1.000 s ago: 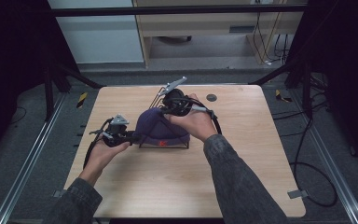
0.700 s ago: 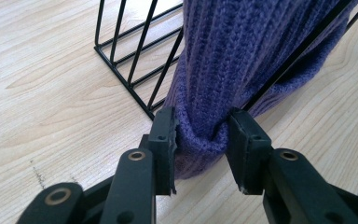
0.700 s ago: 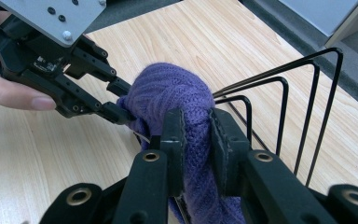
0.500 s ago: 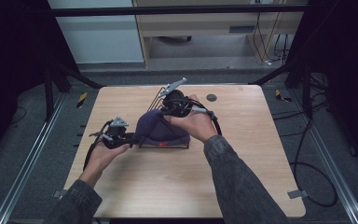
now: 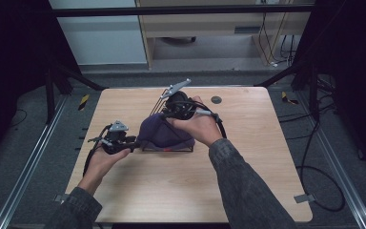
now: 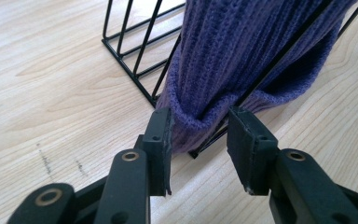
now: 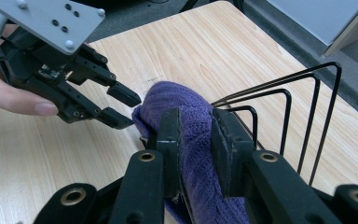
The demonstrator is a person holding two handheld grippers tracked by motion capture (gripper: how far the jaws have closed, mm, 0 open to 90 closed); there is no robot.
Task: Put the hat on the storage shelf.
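Right hand-held gripper [image 7: 196, 126] pinches the purple knit hat [image 7: 193, 154] between its jaws, squeezing a fold of the ribbed wool where it drapes over the black wire rack [image 7: 303, 112], while the left hand-held gripper [image 6: 199, 135] sits with jaws spread on either side of the hat's rolled brim, low against the rack's base wire. Thick ribbed purple knit, the hat hangs over the rack's upright wires near the middle of the pale wooden surface [image 5: 171, 191], and beyond the surface's far edge stand a grey floor, dark frame rails and a light cabinet [image 5: 100, 43].
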